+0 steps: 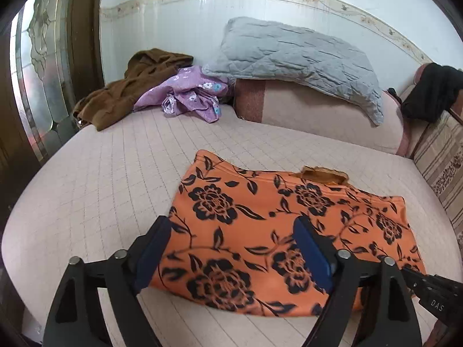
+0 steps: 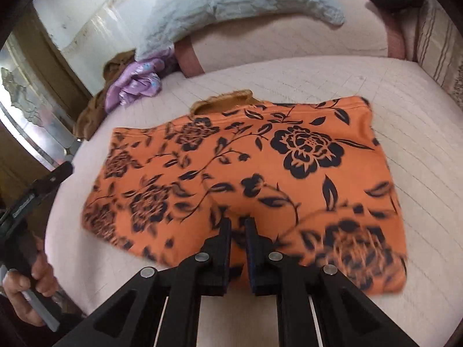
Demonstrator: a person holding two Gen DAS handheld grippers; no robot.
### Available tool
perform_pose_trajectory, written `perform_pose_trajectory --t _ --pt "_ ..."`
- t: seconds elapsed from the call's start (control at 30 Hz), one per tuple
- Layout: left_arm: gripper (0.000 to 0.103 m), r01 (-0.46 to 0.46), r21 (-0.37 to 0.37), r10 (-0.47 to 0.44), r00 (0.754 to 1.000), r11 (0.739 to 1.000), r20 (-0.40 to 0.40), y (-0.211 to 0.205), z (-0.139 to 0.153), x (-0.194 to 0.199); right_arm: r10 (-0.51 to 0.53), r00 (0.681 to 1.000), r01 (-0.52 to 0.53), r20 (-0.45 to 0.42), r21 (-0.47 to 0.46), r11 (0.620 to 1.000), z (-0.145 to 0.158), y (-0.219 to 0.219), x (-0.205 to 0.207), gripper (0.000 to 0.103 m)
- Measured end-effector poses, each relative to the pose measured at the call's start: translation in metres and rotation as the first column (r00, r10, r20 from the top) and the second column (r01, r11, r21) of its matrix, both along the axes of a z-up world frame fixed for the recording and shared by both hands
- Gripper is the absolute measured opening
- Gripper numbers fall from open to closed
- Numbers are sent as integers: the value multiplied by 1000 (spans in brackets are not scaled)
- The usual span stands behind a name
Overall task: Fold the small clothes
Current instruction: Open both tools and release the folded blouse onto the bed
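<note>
One orange floral garment (image 1: pixel 260 231) lies folded; left claw (image 1: pixel 231 225) wide, right claw (image 2: pixel 238 225) narrow.

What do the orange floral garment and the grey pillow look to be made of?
Orange floral garment: seemingly a smooth, matte stretch knit; it lies flat with soft folds and a stitched hem, printed with black flowers. Grey pillow: apparently a quilted woven cover, matte, with stitched lines and puckered creases over soft filling. Neither fibre can be told for certain.
</note>
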State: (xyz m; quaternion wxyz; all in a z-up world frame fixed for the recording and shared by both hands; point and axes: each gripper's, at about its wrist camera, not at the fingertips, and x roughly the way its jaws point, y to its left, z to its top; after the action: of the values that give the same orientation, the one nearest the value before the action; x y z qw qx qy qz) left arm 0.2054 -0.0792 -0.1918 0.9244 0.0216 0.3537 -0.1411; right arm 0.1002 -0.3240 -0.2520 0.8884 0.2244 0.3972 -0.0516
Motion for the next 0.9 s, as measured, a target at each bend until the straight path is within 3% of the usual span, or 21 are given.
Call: perform_pose_trajectory --t 0.07,0.2,0.33,0.57,0.9 --pt "91 -8 23 7 1000 1000 15 -5 0 -11 -17 1000 18 17 -34 999 6 3 -9 12" --pt "94 -1 84 -3 999 996 50 -20 -2 -23 -54 998 55 14 -57 997 0 2 -4 27" --pt "94 25 115 -32 998 993 60 -29 -6 -25 -63 998 62 -24 -59 996 -9 -5 10 27" --pt "94 32 94 -36 998 995 44 -27 -11 -17 -58 998 53 -36 -122 991 -13 2 31 27" --pt "94 -71 119 62 995 990 77 6 -13 -3 15 1000 -13 12 -161 987 -9 25 36 27"
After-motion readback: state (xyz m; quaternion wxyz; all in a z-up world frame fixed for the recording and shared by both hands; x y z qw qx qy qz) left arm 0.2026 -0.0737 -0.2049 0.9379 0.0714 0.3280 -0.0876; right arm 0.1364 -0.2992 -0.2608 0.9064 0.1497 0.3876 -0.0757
